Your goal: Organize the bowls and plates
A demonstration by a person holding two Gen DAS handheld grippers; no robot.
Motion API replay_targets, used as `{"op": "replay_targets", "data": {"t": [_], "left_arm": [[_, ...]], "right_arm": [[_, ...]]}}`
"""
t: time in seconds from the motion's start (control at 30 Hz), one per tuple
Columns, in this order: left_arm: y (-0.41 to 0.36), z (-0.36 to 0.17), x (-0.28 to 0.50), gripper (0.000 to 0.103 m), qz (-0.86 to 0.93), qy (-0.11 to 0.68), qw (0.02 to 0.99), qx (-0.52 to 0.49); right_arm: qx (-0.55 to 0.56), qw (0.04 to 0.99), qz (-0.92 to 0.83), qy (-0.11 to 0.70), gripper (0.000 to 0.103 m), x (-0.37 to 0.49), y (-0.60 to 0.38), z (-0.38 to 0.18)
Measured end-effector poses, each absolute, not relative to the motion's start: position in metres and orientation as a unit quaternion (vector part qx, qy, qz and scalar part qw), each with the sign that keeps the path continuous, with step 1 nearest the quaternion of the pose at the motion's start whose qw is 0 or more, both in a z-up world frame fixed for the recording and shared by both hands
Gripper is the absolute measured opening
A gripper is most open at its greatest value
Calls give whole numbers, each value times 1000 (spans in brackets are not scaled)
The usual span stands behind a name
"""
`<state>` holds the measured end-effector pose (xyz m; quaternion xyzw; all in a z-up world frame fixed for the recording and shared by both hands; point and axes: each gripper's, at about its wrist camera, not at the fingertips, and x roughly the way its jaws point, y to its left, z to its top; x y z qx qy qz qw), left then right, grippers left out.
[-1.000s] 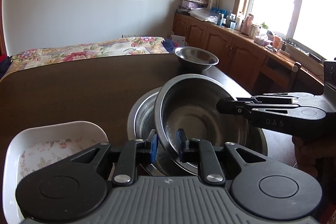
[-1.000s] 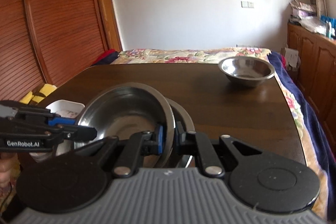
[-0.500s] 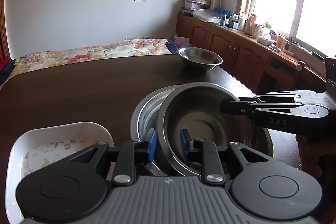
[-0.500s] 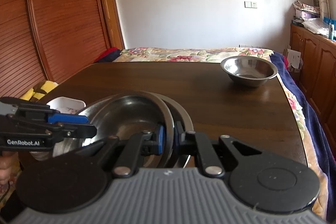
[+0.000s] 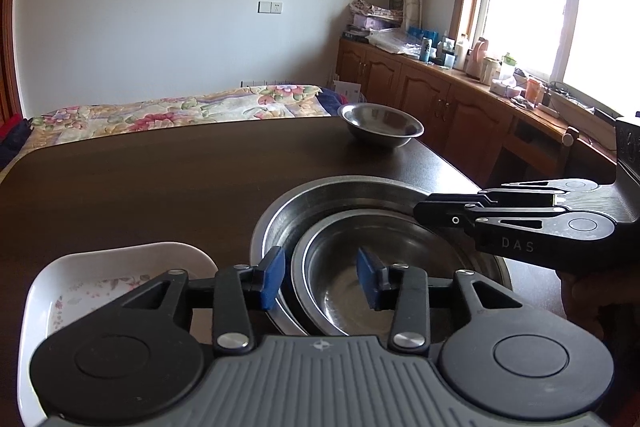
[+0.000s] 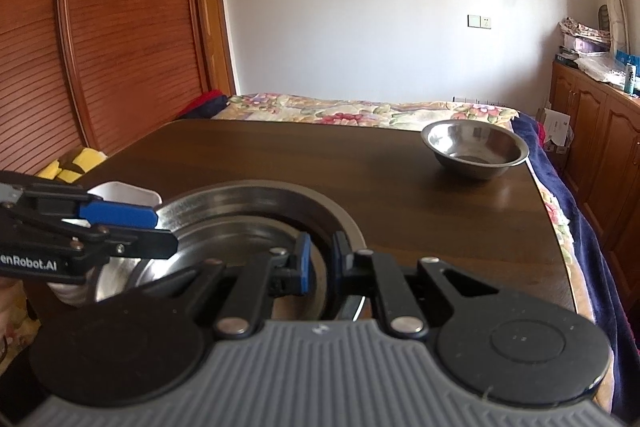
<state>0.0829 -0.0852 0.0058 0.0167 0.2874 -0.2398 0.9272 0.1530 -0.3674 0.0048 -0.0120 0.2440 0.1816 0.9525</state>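
- The left gripper [image 5: 321,277] is spread wide, its blue pads straddling the near rim of the inner steel bowl [image 5: 384,267].
- The right gripper [image 6: 320,261] has its pads slightly parted around that bowl's rim, touching or not I cannot tell.
- The bowl sits nested in a larger steel basin [image 5: 340,197] by the tabletop's [image 5: 160,179] near edge.
- A white floral dish [image 5: 100,279] lies just beside the basin; another steel bowl [image 5: 380,125] sits at the far right corner.
- Readable: "DAS", "enRobot.AI".

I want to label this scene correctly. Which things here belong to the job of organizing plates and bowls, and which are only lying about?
Belong to the job:
- inner steel bowl, nested
- large steel basin under it
- small steel bowl, far on the table
- white floral dish

Lying about:
- bottles and jars on the counter
- floral bedspread
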Motion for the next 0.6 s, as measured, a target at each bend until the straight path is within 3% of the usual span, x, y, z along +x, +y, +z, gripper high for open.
{"op": "replay_targets", "data": {"t": [0.6], "left_arm": [[-84,15,80,50,-232,270,934,19]], "right_arm": [[5,961,170,217,13,148,-373,18]]}}
